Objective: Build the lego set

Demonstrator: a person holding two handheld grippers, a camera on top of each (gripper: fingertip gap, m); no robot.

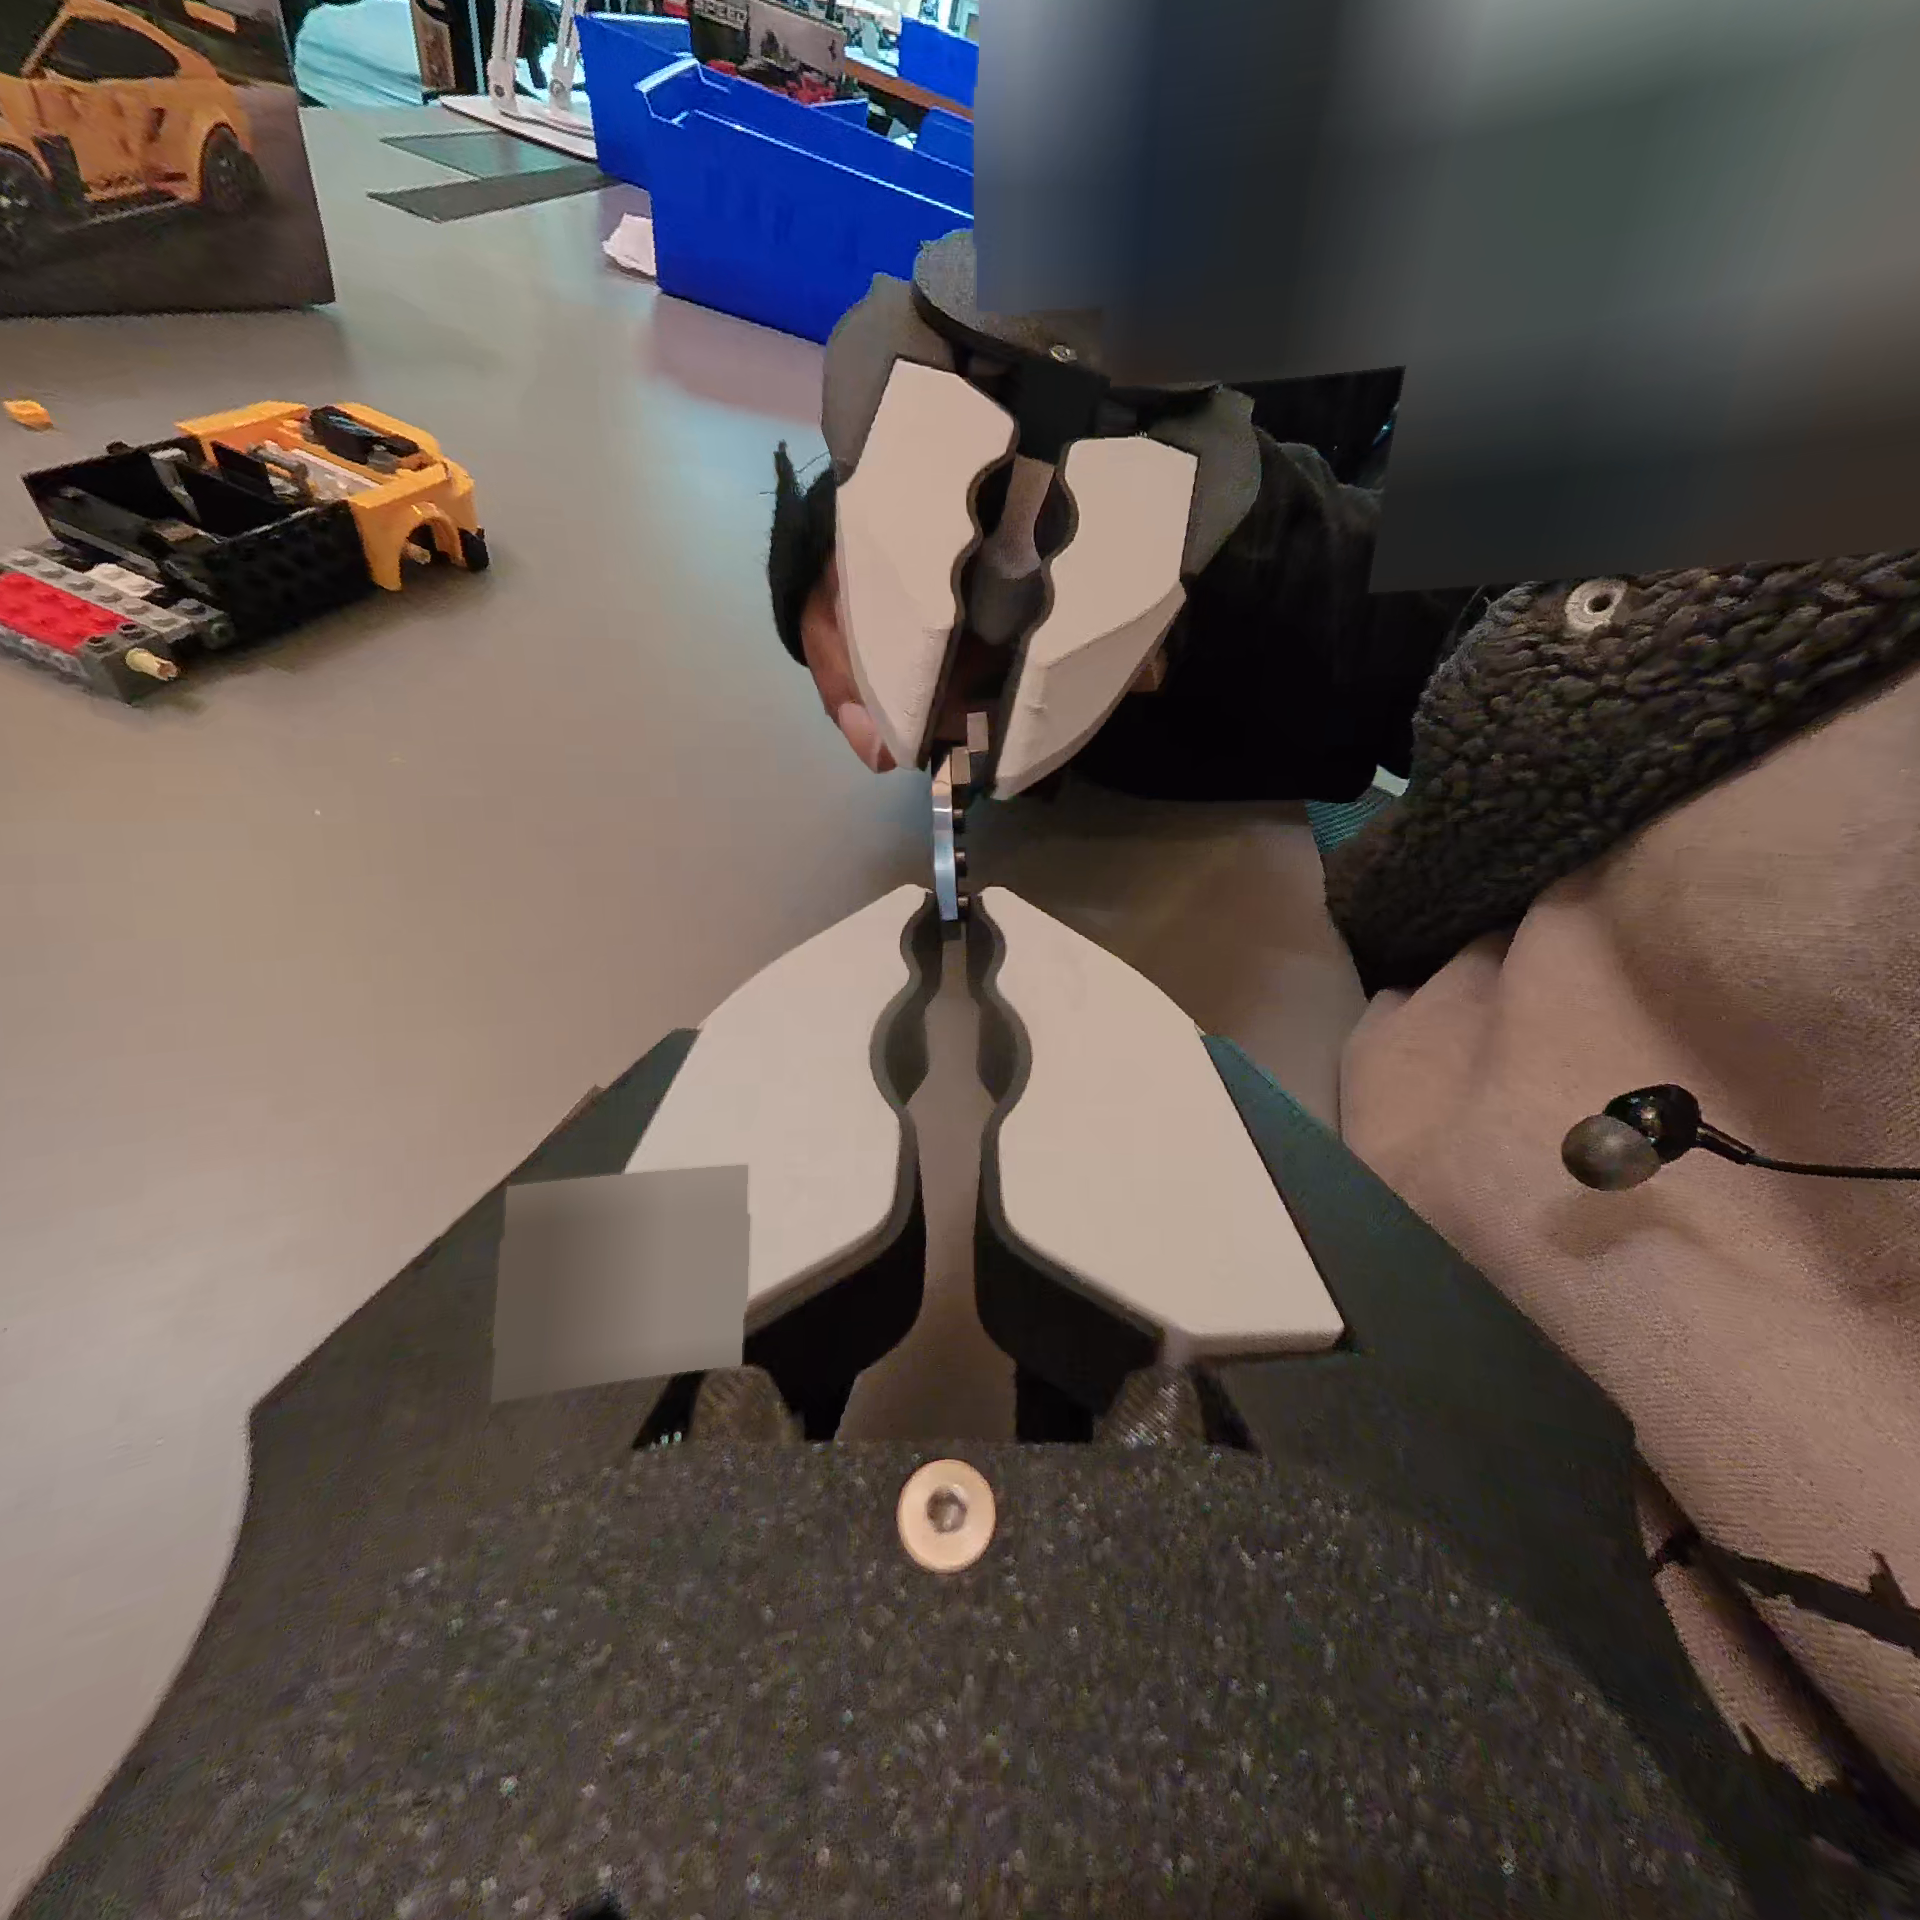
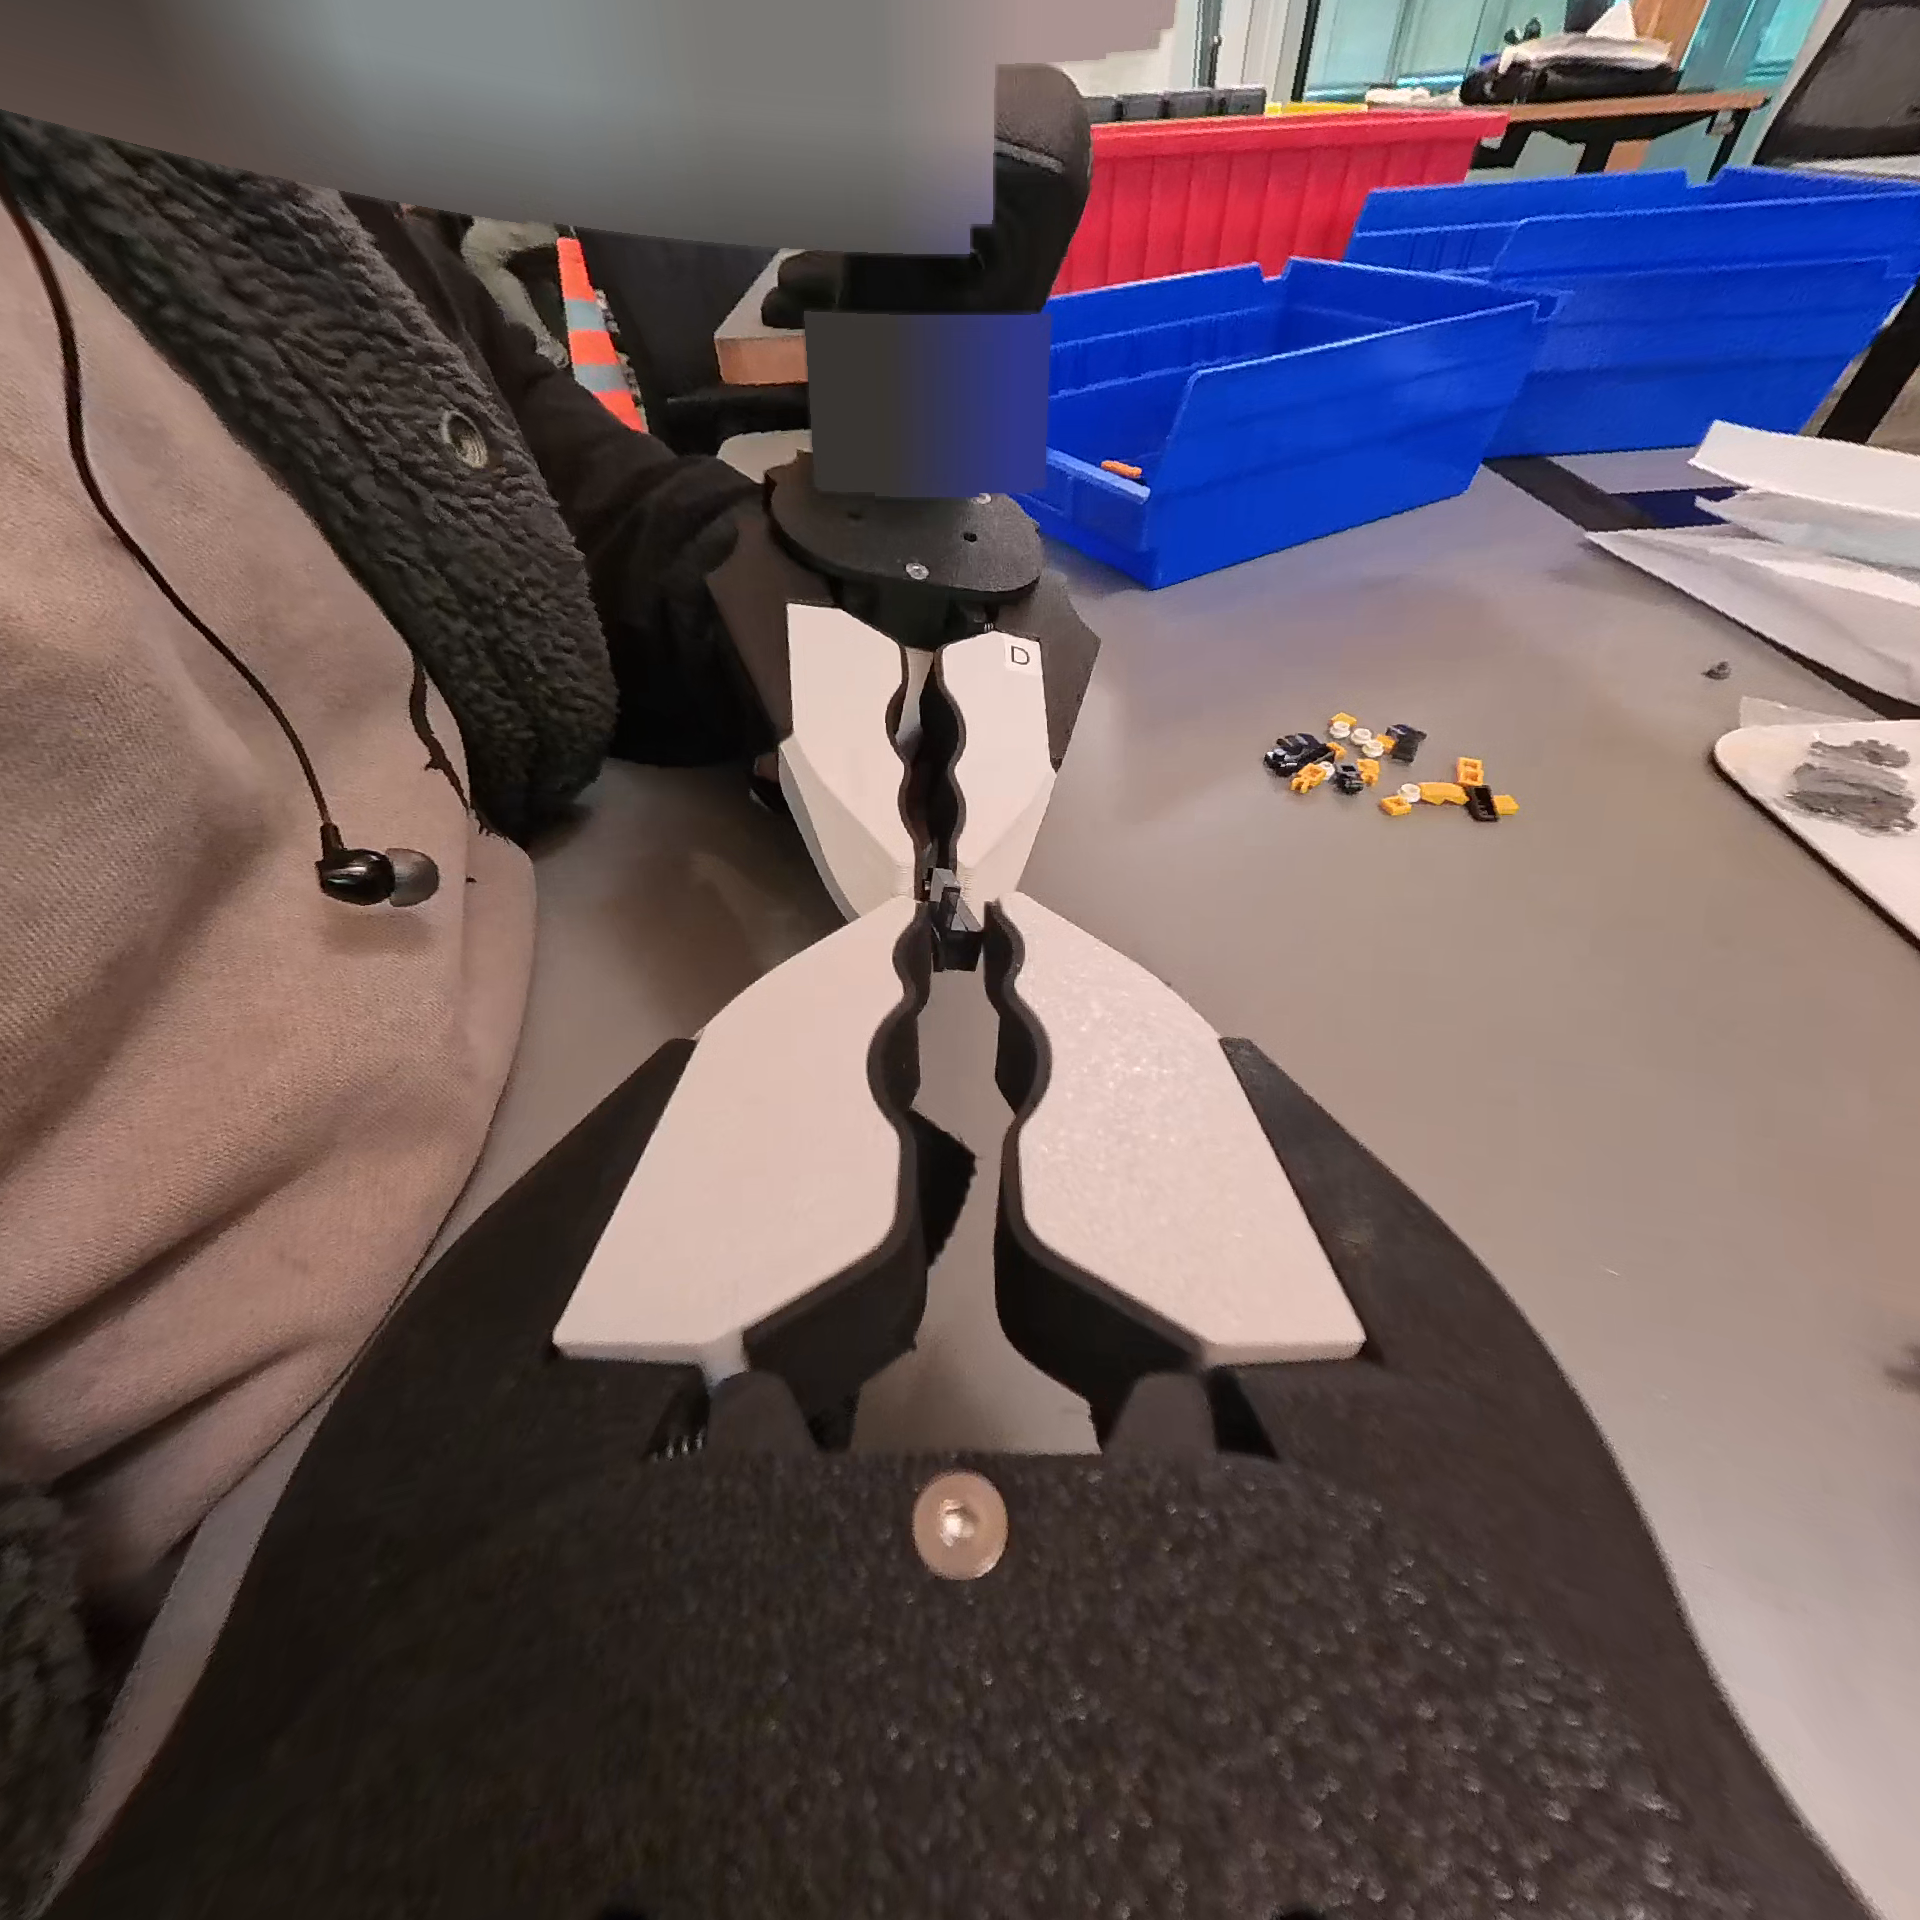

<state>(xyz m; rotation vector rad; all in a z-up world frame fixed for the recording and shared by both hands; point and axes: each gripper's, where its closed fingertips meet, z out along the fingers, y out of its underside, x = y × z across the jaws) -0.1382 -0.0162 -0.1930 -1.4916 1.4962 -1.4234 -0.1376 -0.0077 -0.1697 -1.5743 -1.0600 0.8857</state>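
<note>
My two grippers meet tip to tip above the grey table (image 1: 416, 935). In the left wrist view my left gripper (image 1: 951, 914) is shut on a thin grey lego piece (image 1: 945, 847) that stands on edge. The right gripper (image 1: 961, 758) faces it and pinches the small black piece at the grey piece's far end. In the right wrist view my right gripper (image 2: 951, 925) is shut on the small black piece (image 2: 954, 930), with the left gripper (image 2: 935, 878) right against it. The half-built orange and black lego car (image 1: 239, 530) sits far left on the table.
A pile of loose orange, black and white pieces (image 2: 1392, 764) lies to the right. Blue bins (image 2: 1278, 416) and a red bin (image 2: 1268, 177) stand behind. The set's box (image 1: 135, 156) stands back left. A white tray (image 2: 1787, 821) and bags (image 2: 1818, 540) lie far right. The person's jacket (image 1: 1662, 1143) is close. Both grippers' tips are close together, under 4 cm apart.
</note>
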